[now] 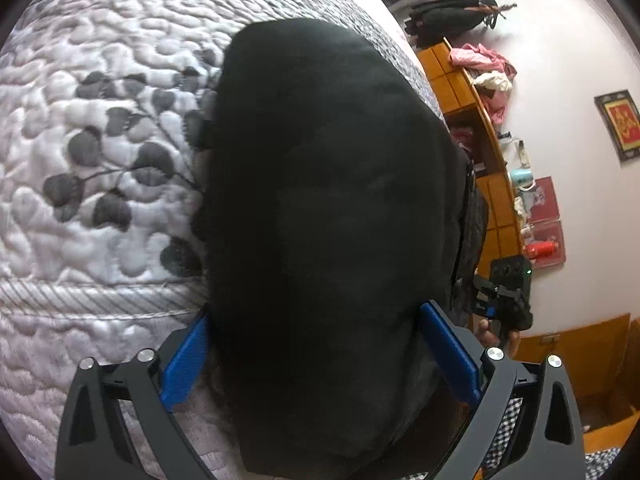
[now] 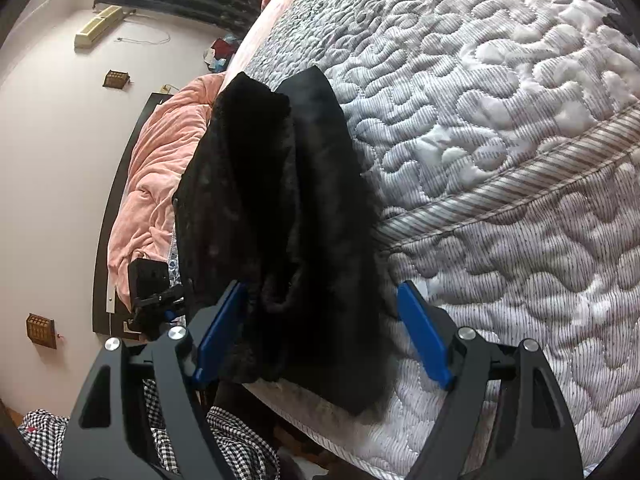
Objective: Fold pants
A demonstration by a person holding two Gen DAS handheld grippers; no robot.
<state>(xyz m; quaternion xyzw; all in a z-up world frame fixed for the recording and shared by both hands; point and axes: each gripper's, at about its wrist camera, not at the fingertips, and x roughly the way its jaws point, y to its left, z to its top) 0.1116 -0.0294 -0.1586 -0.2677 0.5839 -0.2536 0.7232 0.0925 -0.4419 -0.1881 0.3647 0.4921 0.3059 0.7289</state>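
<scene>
Left wrist view: black pants point(image 1: 320, 208) are seen folded into a long strip on the quilted bedspread point(image 1: 100, 80), lying lengthwise away from the camera, near end hanging over the mattress edge. Left gripper point(image 1: 316, 344) is spread wide, blue fingers point(image 1: 184, 364) on either side of the strip, nothing pinched; whether the pads touch the cloth cannot be told. Bare quilt with a grey leaf print is seen to the left, plenty of room. To the right the pants run close to the bed's side edge, with an orange wooden shelf point(image 1: 472, 92) and white wall beyond. Right gripper point(image 1: 504, 300) is seen there, just off that side.

Right wrist view: pants point(image 2: 280, 208) are seen at the bed edge, upper layer fuzzy and bunched, lower corner draped past the piped seam. Right gripper point(image 2: 320, 336) is wide open, nothing held, fuzzy layer between the fingers. Pink blanket point(image 2: 160, 168) lies left of the pants. Open quilt point(image 2: 500, 140) fills the right side. Checkered cloth point(image 2: 236, 444) is visible below the edge.
</scene>
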